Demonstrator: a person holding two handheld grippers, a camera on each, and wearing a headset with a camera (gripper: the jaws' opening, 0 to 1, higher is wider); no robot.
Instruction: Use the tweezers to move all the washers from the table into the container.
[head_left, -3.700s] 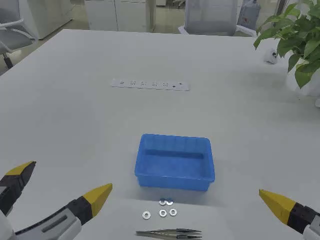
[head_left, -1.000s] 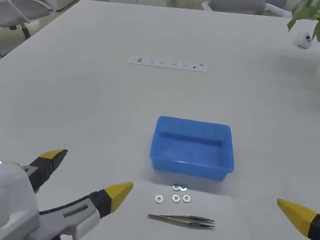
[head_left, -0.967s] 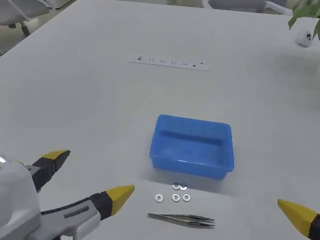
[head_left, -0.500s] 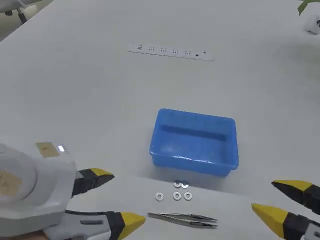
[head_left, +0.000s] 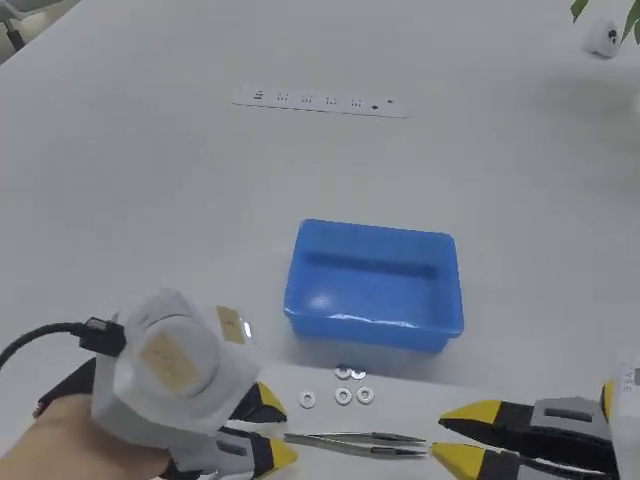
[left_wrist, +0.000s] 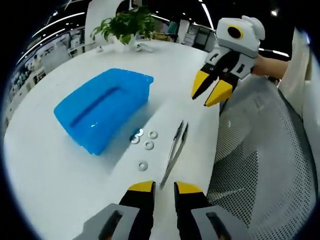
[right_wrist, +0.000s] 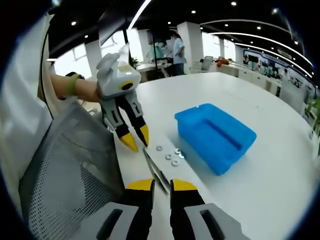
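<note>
A blue container (head_left: 372, 285) (left_wrist: 100, 107) (right_wrist: 217, 132) sits on the white table. Several small metal washers (head_left: 343, 397) (left_wrist: 148, 145) (right_wrist: 168, 157) lie just in front of it. The tweezers (head_left: 355, 443) (left_wrist: 174, 152) (right_wrist: 154, 167) lie flat near the table's front edge. My left gripper (head_left: 275, 430) (left_wrist: 165, 189) (right_wrist: 137, 141) is at the tweezers' left end, jaws a little apart and holding nothing. My right gripper (head_left: 450, 435) (right_wrist: 162, 186) (left_wrist: 207, 94) faces it at the other end, also narrowly open and holding nothing.
A white power strip (head_left: 322, 101) lies far back on the table. A potted plant (left_wrist: 127, 22) stands at a far corner. A grey mesh chair (left_wrist: 260, 150) (right_wrist: 65, 170) sits against the table's front edge, below both grippers.
Both grippers have come in from the sides to the two ends of the tweezers, and their jaws have narrowed. The tweezers, washers and container lie as before.
</note>
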